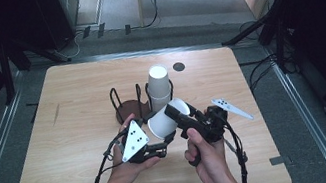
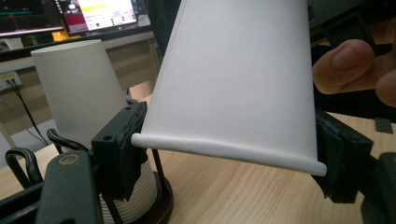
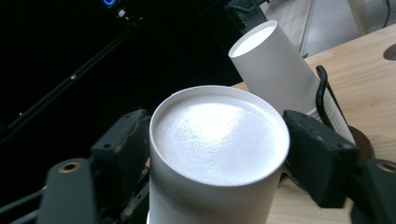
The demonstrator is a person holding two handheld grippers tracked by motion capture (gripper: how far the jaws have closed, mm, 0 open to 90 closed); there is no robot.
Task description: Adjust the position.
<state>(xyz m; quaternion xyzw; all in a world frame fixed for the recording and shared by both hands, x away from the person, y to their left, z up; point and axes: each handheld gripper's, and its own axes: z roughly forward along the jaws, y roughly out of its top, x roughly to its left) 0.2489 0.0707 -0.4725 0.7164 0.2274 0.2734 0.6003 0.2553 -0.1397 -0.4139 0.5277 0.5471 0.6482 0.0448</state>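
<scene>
White paper is what the cup (image 1: 168, 118) is made of, so it is judged to be very light, thin and easy to squash. It is held on its side in the air above the middle of the wooden table (image 1: 58, 140), just in front of the black wire cup holder (image 1: 125, 105). Both claws are closed on it at once. The left gripper (image 1: 153, 149) is pressed on the rolled rim at the open end, and the right gripper (image 1: 175, 112) is pressed on the sides close to the flat bottom. A soft squeeze is thought best, because the wall could be bent in by a hard pinch. The stiffest places to take hold of are judged to be the rolled rim and the bottom ring. A stack of cups (image 1: 159, 87) is kept upside down in the right part of the holder. In the left gripper view the rim (image 2: 224, 149) is seen pinched between the two black jaws. In the right gripper view the round, bumpy bottom (image 3: 219, 133) is seen between the jaws instead. From the high view both hands, the left hand (image 1: 127, 171) and the right hand (image 1: 208, 157), are seen together.
</scene>
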